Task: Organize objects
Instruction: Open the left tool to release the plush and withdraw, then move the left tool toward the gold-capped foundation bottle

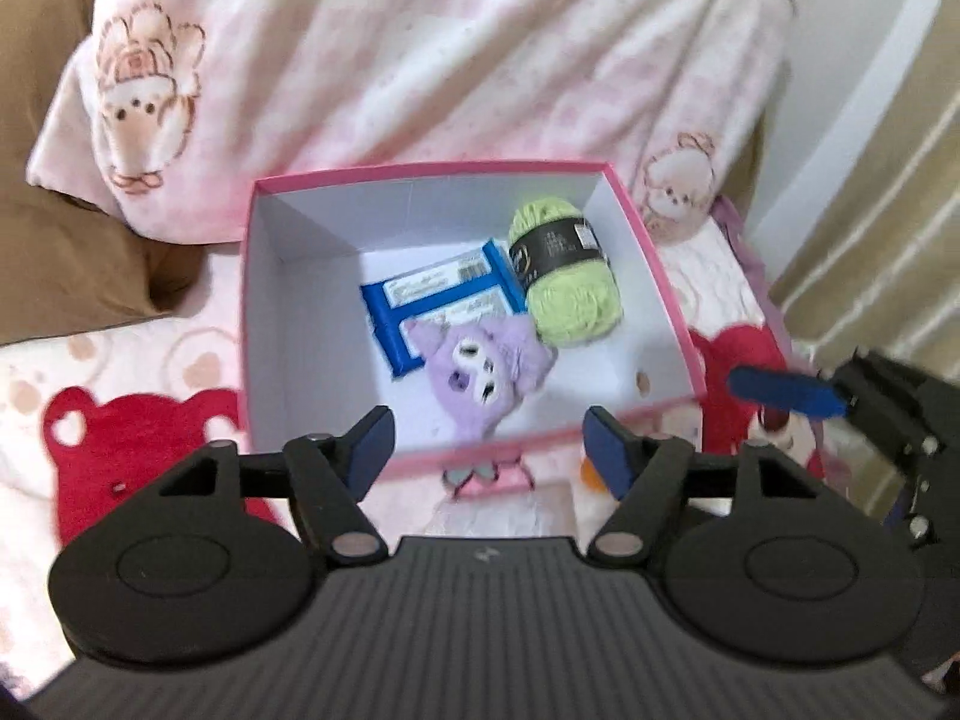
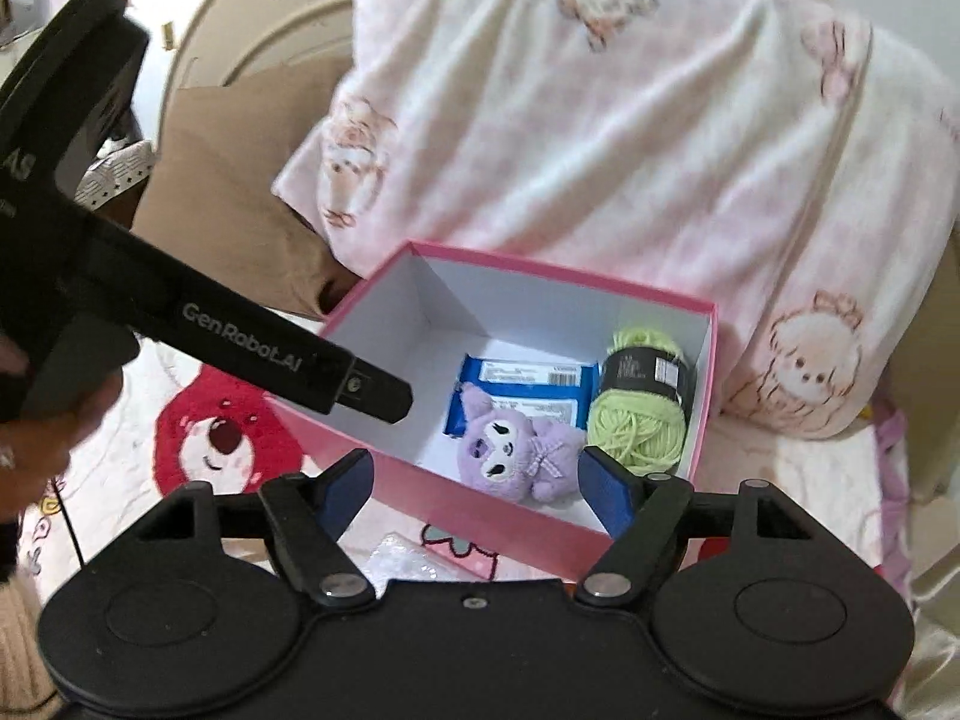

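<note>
A pink box (image 1: pixel 432 171) with a white inside stands open on the bed. In it lie a blue packet (image 1: pixel 441 294), a green yarn ball (image 1: pixel 567 276) and a purple plush toy (image 1: pixel 480 369). My left gripper (image 1: pixel 489 450) hovers open above the box's near wall, nothing between its fingers. One blue finger (image 1: pixel 780 393) of the right gripper shows at the right edge. In the right wrist view, my right gripper (image 2: pixel 477 489) is open over the box (image 2: pixel 540 269), just above the plush toy (image 2: pixel 510 453), beside the yarn ball (image 2: pixel 639 420) and the packet (image 2: pixel 522 387).
A pink-and-white pillow (image 1: pixel 420 60) with bear prints lies behind the box. A brown cushion (image 1: pixel 66 252) sits at the left. The sheet (image 1: pixel 120 438) shows red bears. A curtain (image 1: pixel 888 210) hangs at the right. A clear wrapper (image 2: pixel 402 558) lies before the box.
</note>
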